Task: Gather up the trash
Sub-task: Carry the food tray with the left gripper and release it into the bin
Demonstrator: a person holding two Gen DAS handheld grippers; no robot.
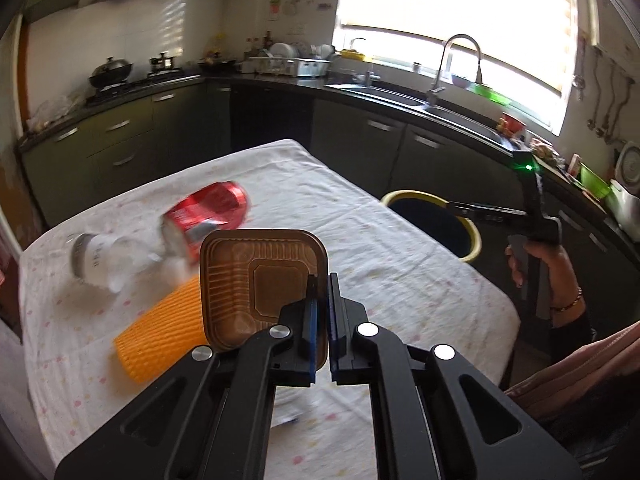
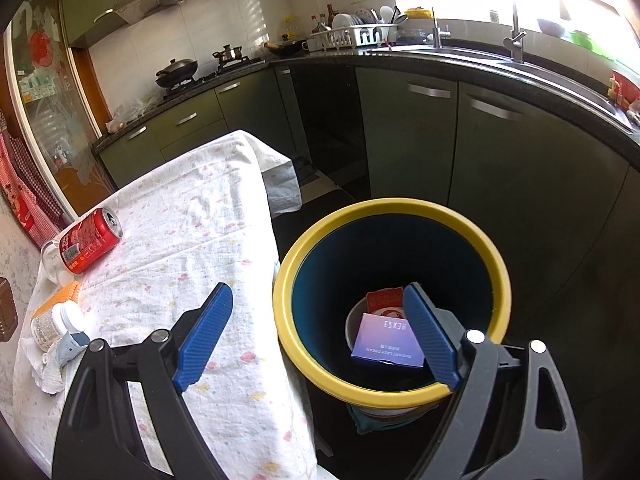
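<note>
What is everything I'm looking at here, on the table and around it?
Tray: one, brown, pinched by its edge in the left gripper.
Soda can: one, red, lying on the tablecloth.
Ridged cup: one, orange, lying on the cloth.
Clear bottle: one, beside the can.
Small jar: one, clear with white lid, near the table's edge.
Tablecloth: one, white with pastel spots.
Bin: one, yellow rim, dark inside, beside the table.
Purple box: one, inside the bin.
Left gripper: black, blue pads, shut.
Right gripper: open, over the bin.

Black tool [image 1: 320, 300], blue pads [image 2: 206, 336], silver screws.
</note>
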